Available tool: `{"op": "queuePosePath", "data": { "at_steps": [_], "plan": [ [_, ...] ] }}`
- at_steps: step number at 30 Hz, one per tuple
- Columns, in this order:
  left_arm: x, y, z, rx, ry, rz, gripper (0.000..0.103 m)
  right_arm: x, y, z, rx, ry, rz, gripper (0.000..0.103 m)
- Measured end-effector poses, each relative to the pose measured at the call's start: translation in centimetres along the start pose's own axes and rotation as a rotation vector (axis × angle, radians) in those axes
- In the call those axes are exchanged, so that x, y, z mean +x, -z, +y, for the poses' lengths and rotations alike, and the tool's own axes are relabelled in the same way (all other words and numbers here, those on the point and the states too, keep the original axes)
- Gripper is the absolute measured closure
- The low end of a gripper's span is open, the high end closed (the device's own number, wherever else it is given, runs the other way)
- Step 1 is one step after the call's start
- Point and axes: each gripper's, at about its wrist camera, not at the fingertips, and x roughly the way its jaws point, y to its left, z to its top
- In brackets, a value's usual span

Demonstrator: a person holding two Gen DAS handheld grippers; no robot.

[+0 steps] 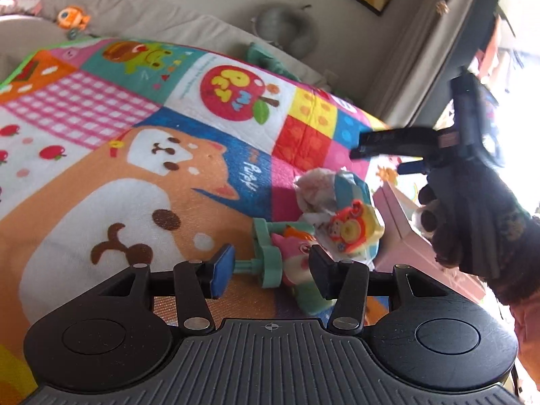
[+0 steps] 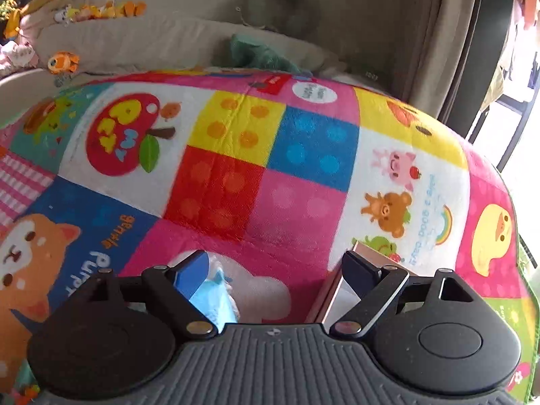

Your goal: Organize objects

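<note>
My left gripper [image 1: 271,271] is low over the colourful play mat [image 1: 135,155]. A green wheeled toy with a pink figure [image 1: 276,256] sits between its pads, touching both, so it is shut on the toy. Just beyond lies a crumpled white and blue packet with a monkey picture [image 1: 341,216]. My right gripper [image 1: 381,158] hangs above that packet in a gloved hand [image 1: 472,222], jaws wide apart. In the right wrist view the right gripper [image 2: 276,276] is open, and nothing is pressed between its pads. The blue and white packet [image 2: 219,300] lies under its left finger.
A pink open box [image 1: 398,226] [image 2: 332,295] stands right of the packet near the mat's edge. A beige sofa [image 1: 141,17] with plush toys [image 1: 71,17] runs behind the mat. A grey round object [image 1: 287,27] and a green cloth [image 2: 256,54] lie at the back.
</note>
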Motion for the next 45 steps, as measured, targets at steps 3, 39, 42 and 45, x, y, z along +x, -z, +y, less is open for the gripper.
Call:
{"op": "queuePosePath", "data": {
  "at_steps": [3, 39, 42, 45],
  "plan": [
    [0.0, 0.0, 0.3, -0.017, 0.004, -0.003, 0.05, 1.6, -1.4, 1.2, 0.044, -0.112, 0.086, 0.015],
    [-3.9, -1.5, -4.0, 0.11, 0.023, -0.108, 0.05, -18.7, 20.9, -10.9, 0.139, -0.089, 0.082, 0.024],
    [-4.7, -1.9, -6.2, 0.17, 0.102, -0.077, 0.05, -19.1, 21.7, -10.8, 0.123, -0.08, 0.054, 0.021],
    [-4.1, -1.0, -8.4, 0.264, 0.118, 0.026, 0.05, -19.3, 22.0, -10.2, 0.109, -0.085, 0.026, 0.017]
  ]
}}
